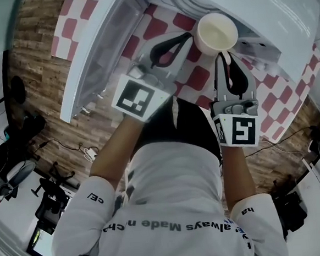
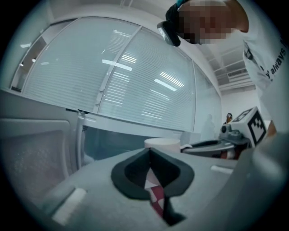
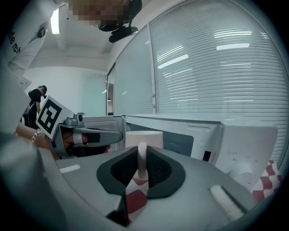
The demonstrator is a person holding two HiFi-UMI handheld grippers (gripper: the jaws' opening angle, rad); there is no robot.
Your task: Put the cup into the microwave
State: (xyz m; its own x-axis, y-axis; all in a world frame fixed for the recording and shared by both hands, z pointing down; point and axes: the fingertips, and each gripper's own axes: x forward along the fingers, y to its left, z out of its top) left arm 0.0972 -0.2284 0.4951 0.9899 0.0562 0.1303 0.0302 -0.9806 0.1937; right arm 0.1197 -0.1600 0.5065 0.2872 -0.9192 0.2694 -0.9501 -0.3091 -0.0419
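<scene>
Left of the microwave (image 1: 272, 16), its door (image 1: 96, 52) stands swung wide, leaving open room between the door's edge and the cavity mouth. The left gripper (image 1: 187, 37) points into that gap, jaws pressed together on nothing, tips just beside the cup (image 1: 216, 33). The cup is at the cavity's front edge, above the checked cloth (image 1: 200, 77). The right gripper (image 1: 225, 59) pinches its handle narrowly.

The head view looks steeply down from above the person onto the left claw (image 1: 188, 38) and right claw (image 1: 226, 59) over the table (image 1: 199, 78), while each claw view sits low and close behind its own jaws, looking level along them, and all three share the cup (image 1: 216, 33) and the microwave (image 1: 267, 12).
</scene>
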